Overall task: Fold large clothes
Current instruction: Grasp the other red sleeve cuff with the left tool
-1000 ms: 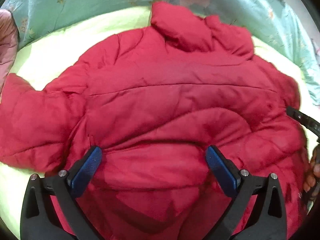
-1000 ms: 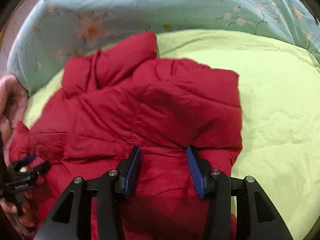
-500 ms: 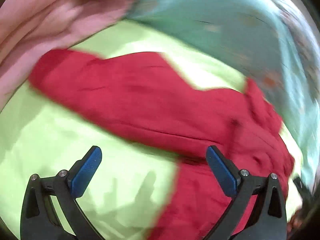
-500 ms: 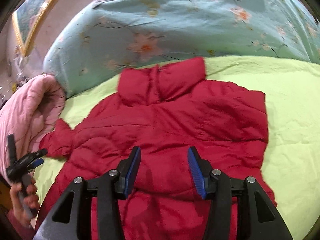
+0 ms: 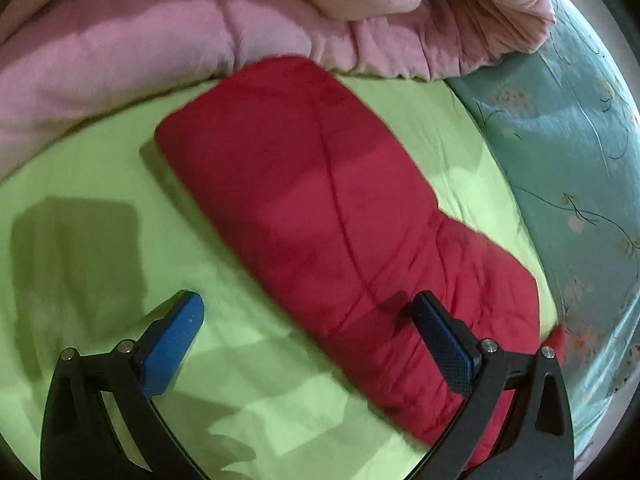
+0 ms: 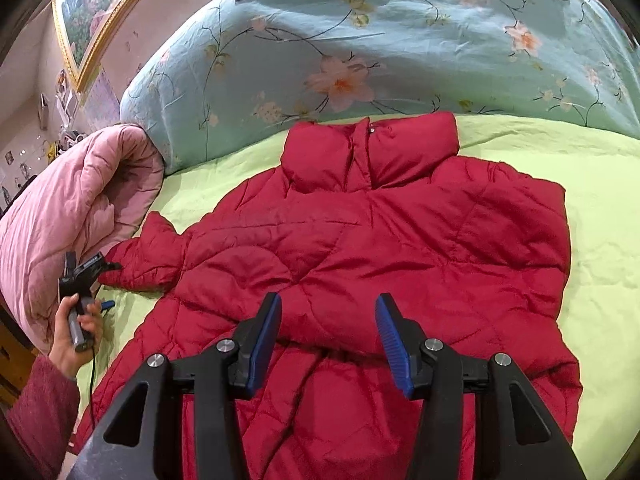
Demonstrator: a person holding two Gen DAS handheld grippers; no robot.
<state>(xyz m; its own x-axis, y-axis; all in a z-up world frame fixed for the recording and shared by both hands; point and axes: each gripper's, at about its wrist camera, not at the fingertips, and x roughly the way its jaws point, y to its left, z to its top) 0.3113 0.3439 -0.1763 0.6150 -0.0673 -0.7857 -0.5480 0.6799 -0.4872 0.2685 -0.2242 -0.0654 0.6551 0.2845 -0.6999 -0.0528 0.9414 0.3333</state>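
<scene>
A red puffer jacket (image 6: pixel 380 240) lies spread on the green bedsheet (image 6: pixel 600 248), collar toward the pillow, its right sleeve folded over the body. Its left sleeve (image 5: pixel 320 208) stretches out flat toward the pink quilt. My left gripper (image 5: pixel 308 332) is open and empty, low over the sleeve near its body end; it also shows in the right wrist view (image 6: pixel 86 272), held in a hand at the sleeve's cuff. My right gripper (image 6: pixel 326 332) is open and empty above the jacket's lower middle.
A rolled pink quilt (image 5: pixel 160 48) lies just past the sleeve's cuff. A teal floral pillow (image 6: pixel 380 52) runs along the head of the bed. A framed picture (image 6: pixel 96 12) hangs on the wall at upper left.
My left gripper swung from the jacket's body out to the left sleeve. My right gripper opened wider, let go of the folded right sleeve and pulled back.
</scene>
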